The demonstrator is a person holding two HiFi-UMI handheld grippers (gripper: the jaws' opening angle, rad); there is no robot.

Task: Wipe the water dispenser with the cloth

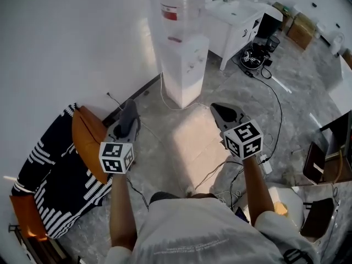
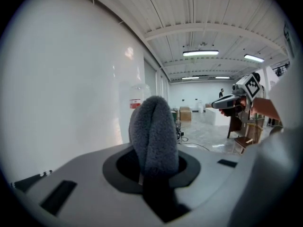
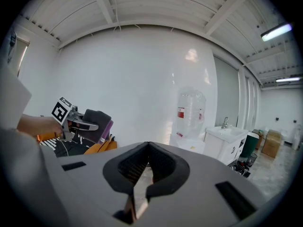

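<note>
Cloth (image 2: 152,126) is clamped in my left claw (image 2: 151,174), a grey wad sticking up. Right claw (image 3: 146,162) is closed on nothing. Water dispenser (image 1: 186,65) stands ahead against the wall (image 1: 77,43), well apart from both.

The water dispenser (image 1: 184,65) is set far off against the wall (image 1: 71,37), and a bottle (image 1: 179,4) is stood on top of it. A sink (image 1: 234,10) is placed to its right. Nearer, the cloth (image 1: 130,110) is held in the left gripper (image 1: 127,126), left of the right gripper (image 1: 219,110). A chair (image 1: 88,142) is set at the near left.
</note>
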